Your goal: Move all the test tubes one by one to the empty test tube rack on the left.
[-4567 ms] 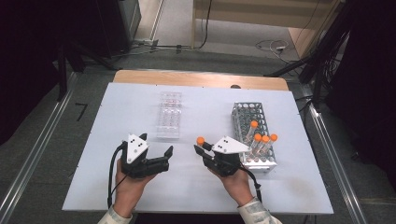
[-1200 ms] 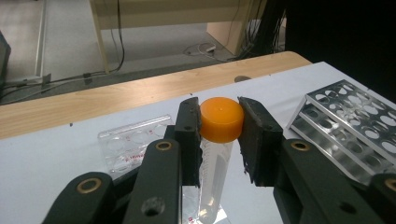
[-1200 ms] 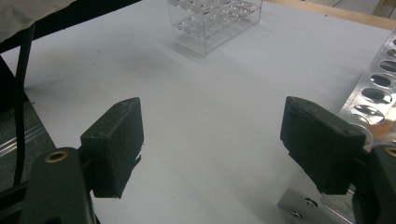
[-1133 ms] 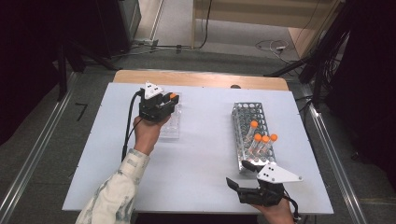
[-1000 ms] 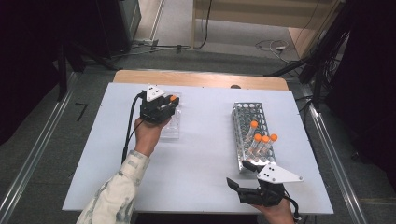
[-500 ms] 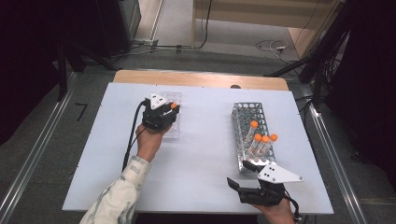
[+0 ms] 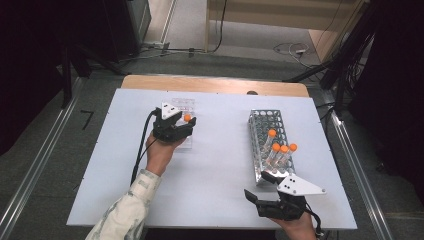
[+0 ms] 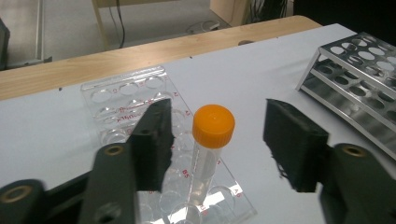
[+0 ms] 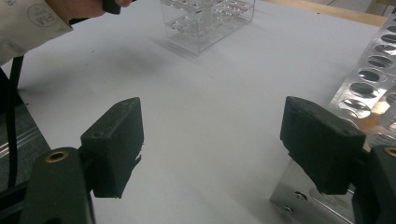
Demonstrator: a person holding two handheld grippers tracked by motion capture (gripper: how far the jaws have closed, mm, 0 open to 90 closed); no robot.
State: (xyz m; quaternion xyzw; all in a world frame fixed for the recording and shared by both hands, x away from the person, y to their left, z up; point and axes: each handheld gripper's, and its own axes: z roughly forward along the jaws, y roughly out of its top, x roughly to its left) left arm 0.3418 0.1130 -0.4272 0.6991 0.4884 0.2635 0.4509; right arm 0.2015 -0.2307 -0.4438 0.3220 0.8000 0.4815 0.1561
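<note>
I see the orange-capped clear tube standing upright in a near-corner well of the clear plastic rack, cap on

White desk with a wooden strip along the far edge. Metal rack at the right, bearing three orange-capped tubes toward its near end. Beyond, grey floor, cables, dark cabinet far left.

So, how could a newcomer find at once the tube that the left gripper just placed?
Start at the white table, then the clear plastic rack on its left half. A tube with an orange cap stands upright in it, between the just-opened jaws of the left gripper. The other orange-capped tubes stand in the metal rack.
</note>
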